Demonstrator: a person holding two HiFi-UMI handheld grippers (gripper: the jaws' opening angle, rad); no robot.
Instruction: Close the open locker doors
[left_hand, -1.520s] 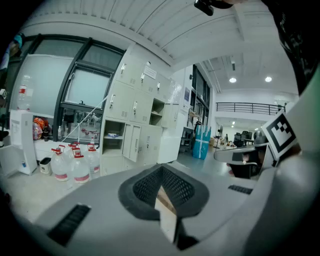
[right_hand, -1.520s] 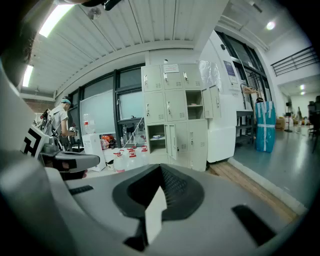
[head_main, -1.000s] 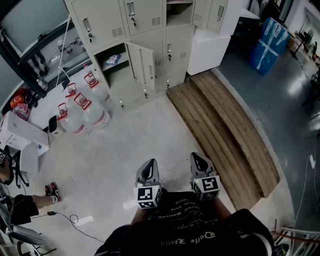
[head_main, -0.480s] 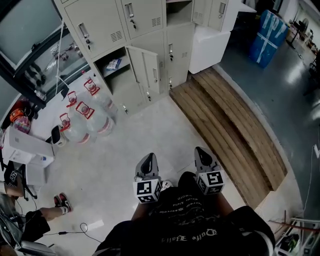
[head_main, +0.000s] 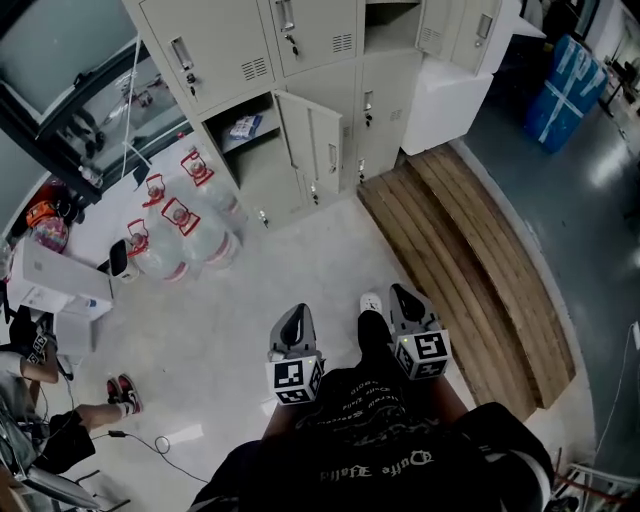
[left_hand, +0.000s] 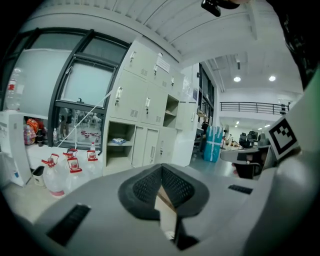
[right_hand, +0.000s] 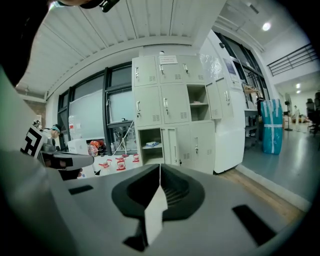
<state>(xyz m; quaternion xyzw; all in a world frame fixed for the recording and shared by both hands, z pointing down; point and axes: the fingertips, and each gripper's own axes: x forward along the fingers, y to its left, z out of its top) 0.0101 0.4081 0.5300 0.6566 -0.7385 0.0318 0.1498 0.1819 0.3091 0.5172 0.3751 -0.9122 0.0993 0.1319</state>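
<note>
Since the left gripper (head_main: 296, 325) and right gripper (head_main: 404, 305) both keep their jaws closed and empty, this looks like the approach. The open locker door (head_main: 322, 148) stands well ahead of them, so the next move calls for getting closer before pushing it shut.

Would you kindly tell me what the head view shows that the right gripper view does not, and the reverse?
Only the head view: the marker cube on the right gripper, the person's white shoe and a bystander's red shoes. Only the right gripper view: the ceiling, the paper notice on a top locker, and that gripper's jaws shut on nothing. Both: the open locker door, the water jugs and the wooden boards.
</note>
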